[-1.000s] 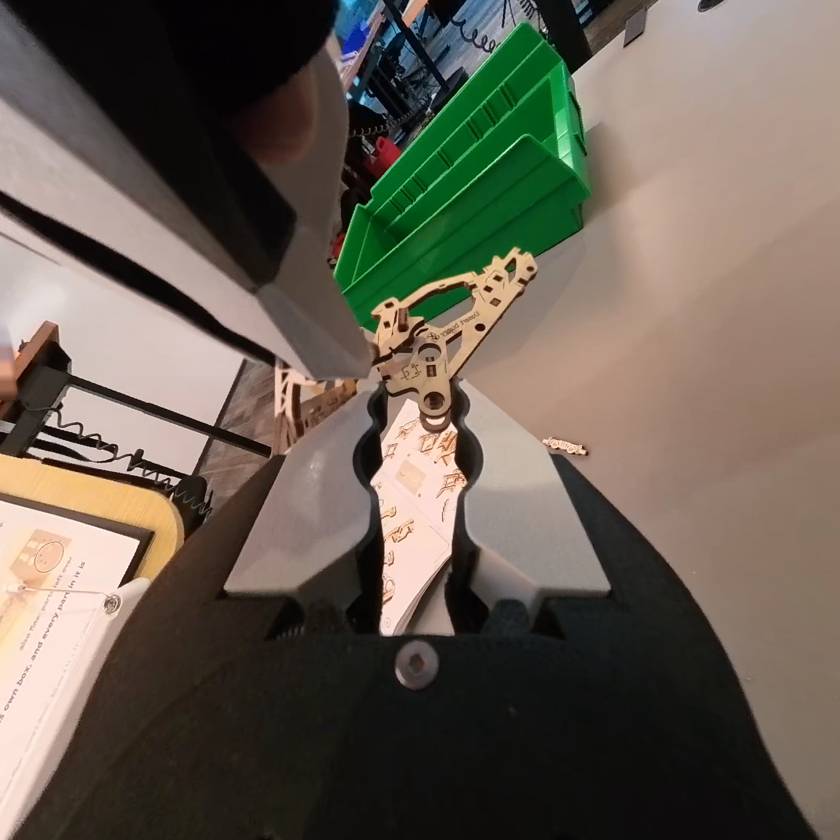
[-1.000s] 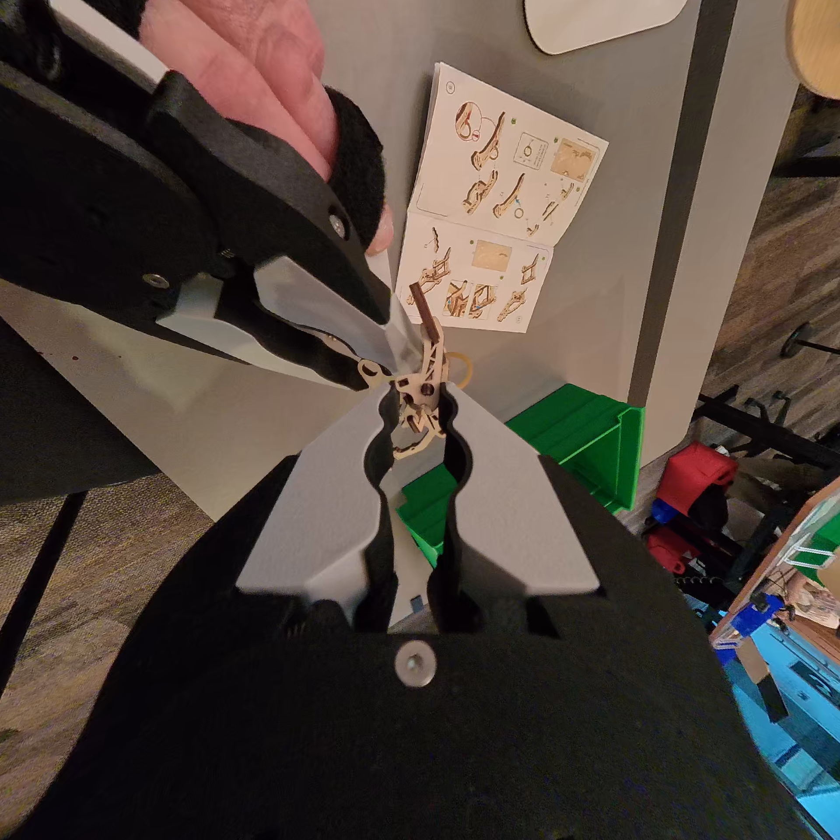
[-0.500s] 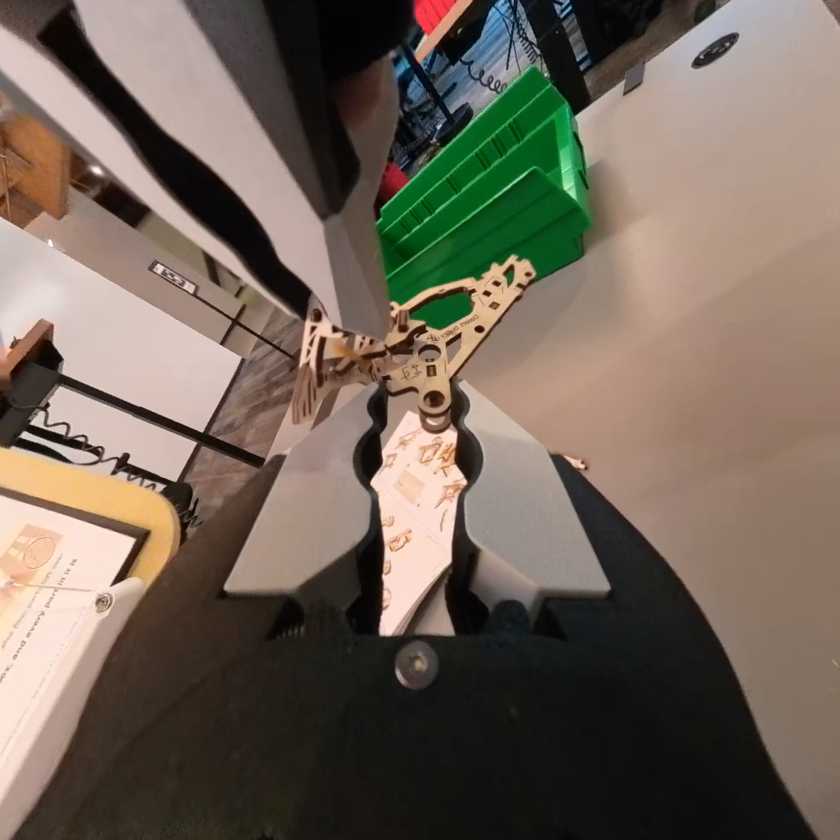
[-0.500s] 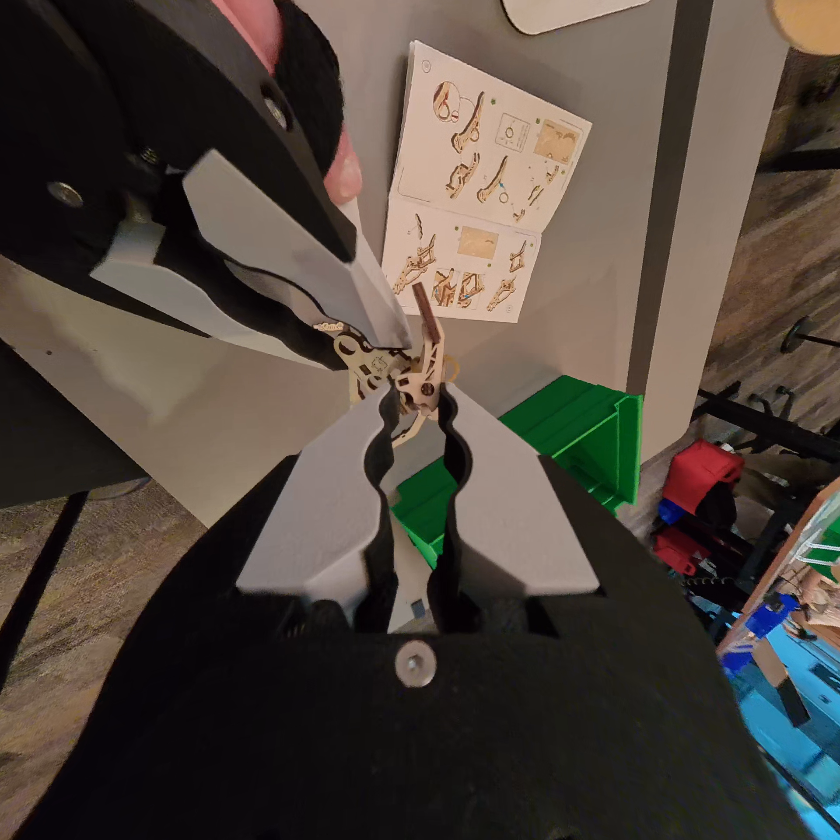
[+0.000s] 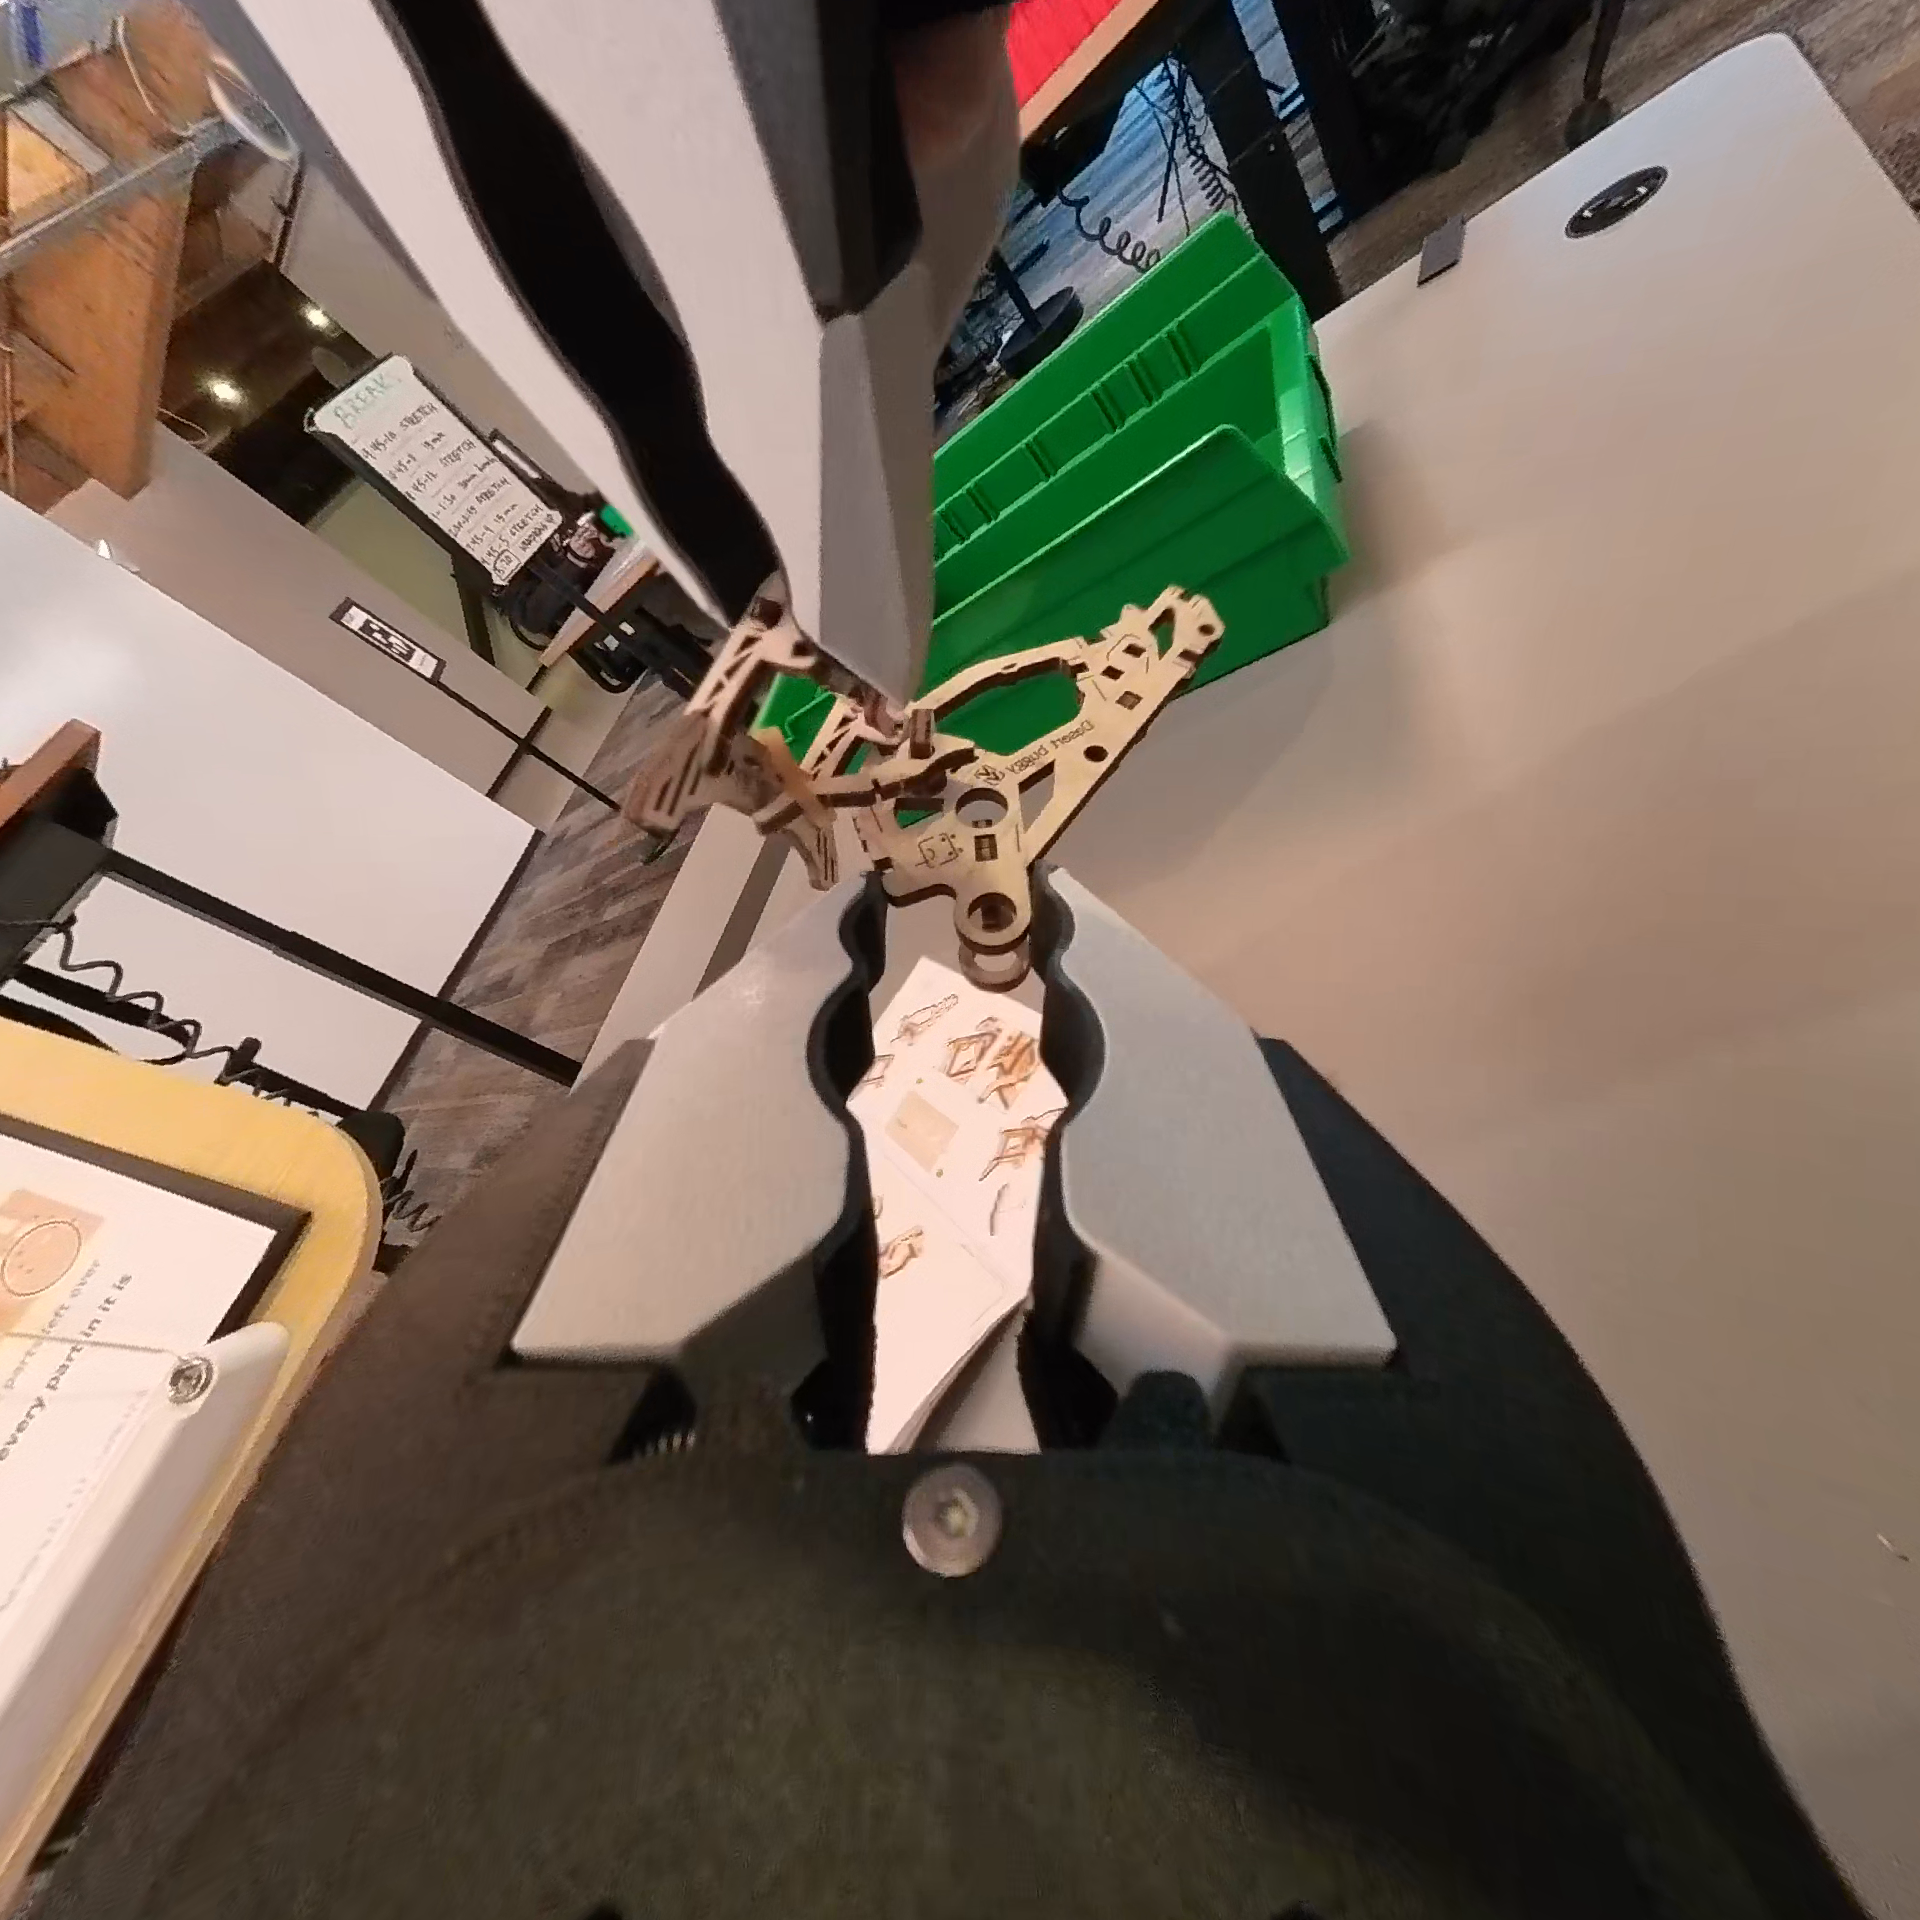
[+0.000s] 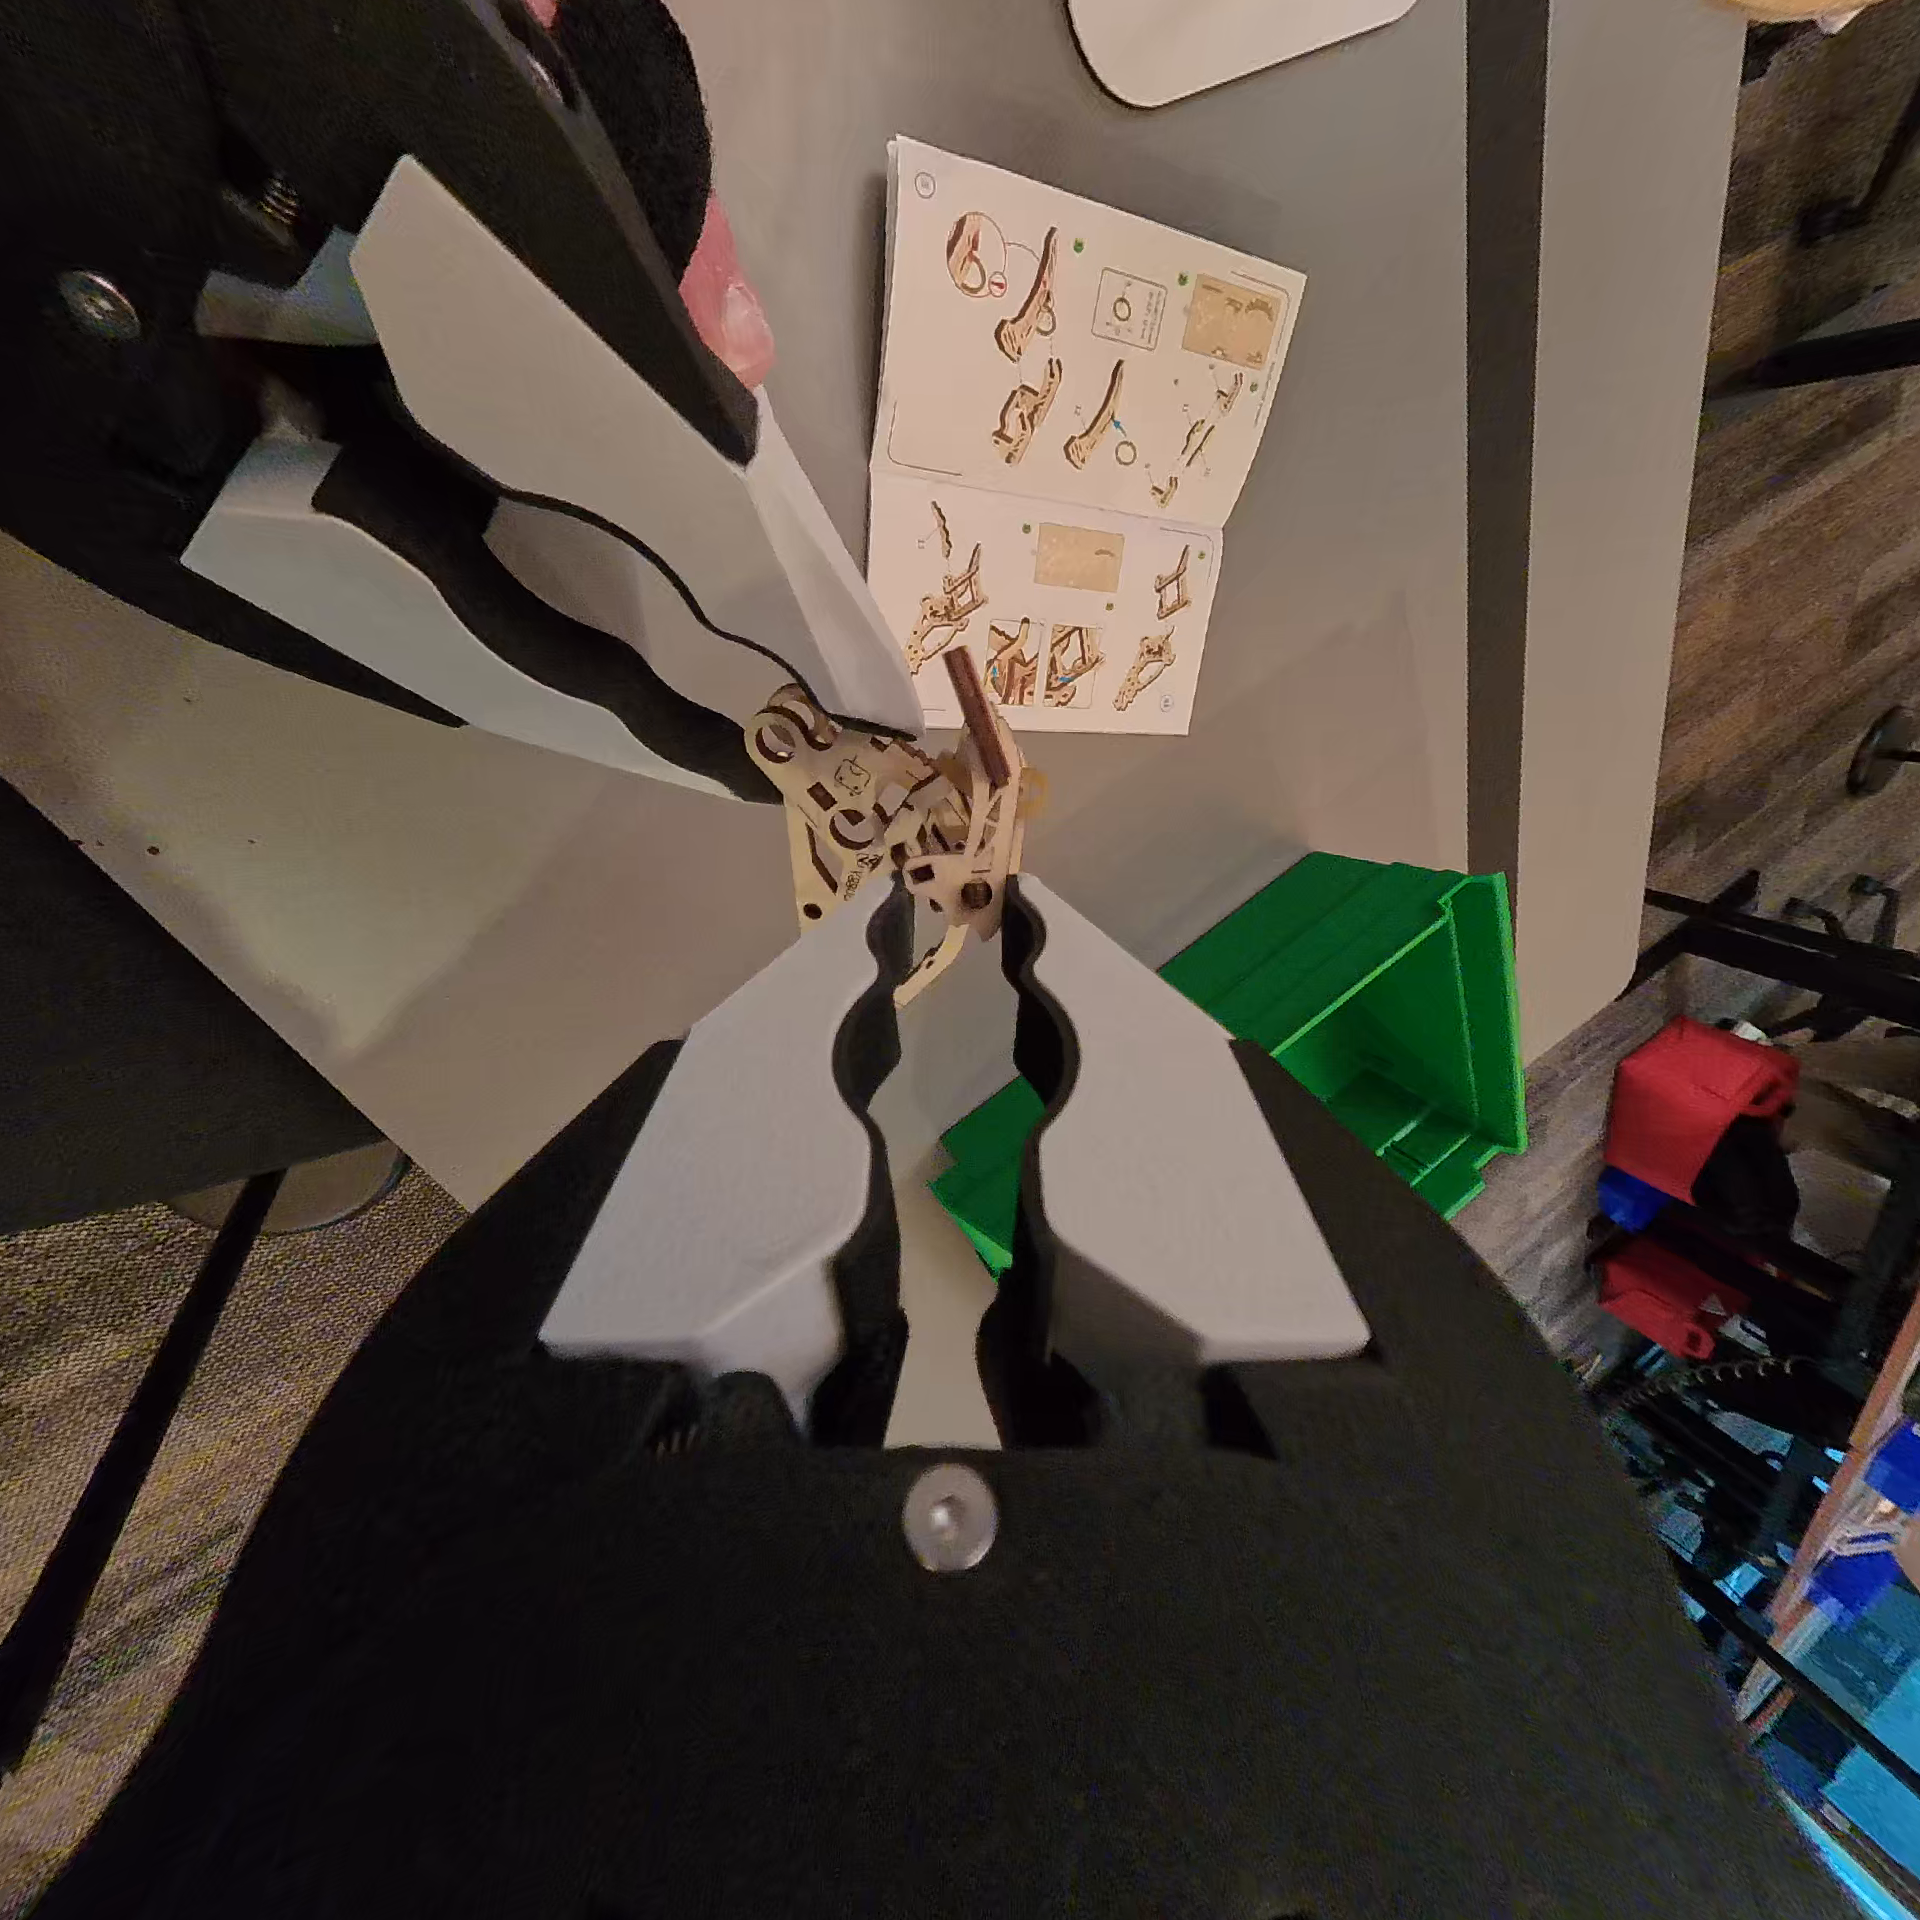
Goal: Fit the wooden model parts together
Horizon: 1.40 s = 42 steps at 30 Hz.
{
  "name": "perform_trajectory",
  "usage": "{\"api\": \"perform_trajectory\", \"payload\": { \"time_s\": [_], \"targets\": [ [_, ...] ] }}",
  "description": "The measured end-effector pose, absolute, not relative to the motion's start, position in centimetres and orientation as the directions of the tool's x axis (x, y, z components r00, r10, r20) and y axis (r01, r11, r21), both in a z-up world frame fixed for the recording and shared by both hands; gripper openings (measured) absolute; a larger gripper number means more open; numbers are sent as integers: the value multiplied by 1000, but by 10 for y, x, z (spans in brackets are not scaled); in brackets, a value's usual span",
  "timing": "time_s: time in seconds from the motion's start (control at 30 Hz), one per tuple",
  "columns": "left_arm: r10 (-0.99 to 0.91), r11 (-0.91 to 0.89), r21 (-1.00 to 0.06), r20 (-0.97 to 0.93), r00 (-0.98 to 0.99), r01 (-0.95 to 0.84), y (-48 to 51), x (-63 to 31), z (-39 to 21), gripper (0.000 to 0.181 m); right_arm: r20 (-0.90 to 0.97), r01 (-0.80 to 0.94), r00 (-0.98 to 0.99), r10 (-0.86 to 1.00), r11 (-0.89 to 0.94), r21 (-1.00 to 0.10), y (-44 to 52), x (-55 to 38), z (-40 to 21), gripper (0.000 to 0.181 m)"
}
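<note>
In the left wrist view my left gripper (image 5: 961, 894) is shut on the round lower lug of a flat wooden frame part (image 5: 1081, 727) and holds it up above the grey table (image 5: 1558, 779). My right gripper (image 5: 821, 665) comes down from above, shut on a small wooden sub-assembly (image 5: 717, 727) that touches the frame part's left end. In the right wrist view my right gripper (image 6: 948, 888) grips the sub-assembly (image 6: 966, 821). The left gripper (image 6: 842, 748) reaches in from the upper left with the frame part (image 6: 821, 821). Where the two parts join is partly hidden by the fingers.
An open instruction booklet (image 6: 1070, 447) lies on the table below the parts. Stacked green bins (image 5: 1143, 468) stand at the table's edge, also in the right wrist view (image 6: 1382, 997). A yellow-edged board with a sheet (image 5: 312, 1174) is at the left. Red containers (image 6: 1694, 1101) sit on the floor. The tips of both grippers are at nearly the same place.
The right gripper has swung from the left to nearly straight above the frame part. The sub-assembly now shows against the frame's left end. Both grippers stay shut.
</note>
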<state>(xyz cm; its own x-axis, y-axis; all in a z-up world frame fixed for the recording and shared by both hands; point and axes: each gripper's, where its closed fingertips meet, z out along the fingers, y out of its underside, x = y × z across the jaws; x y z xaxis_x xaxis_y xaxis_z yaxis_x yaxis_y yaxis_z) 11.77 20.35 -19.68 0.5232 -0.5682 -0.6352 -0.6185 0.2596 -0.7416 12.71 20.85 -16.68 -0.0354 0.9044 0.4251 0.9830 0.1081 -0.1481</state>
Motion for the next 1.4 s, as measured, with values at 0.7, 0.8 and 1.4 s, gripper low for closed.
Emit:
{"api": "perform_trajectory", "payload": {
  "time_s": [0.7, 0.8, 1.4],
  "targets": [
    [-565, 268, -765, -617, 547, -586, 203, 116, -191, 25, 402, 947, 107, 909, 31, -321, 215, 131, -160, 13],
    [-560, 271, -771, -613, 557, -577, 203, 115, -188, 25, 384, 923, 164, 909, -4, -384, 215, 131, -158, 14],
    [-548, 278, -740, -646, 532, -613, 204, 122, -195, 25, 529, 994, -68, 846, 104, -38, 215, 130, -166, 14]
  ]
}}
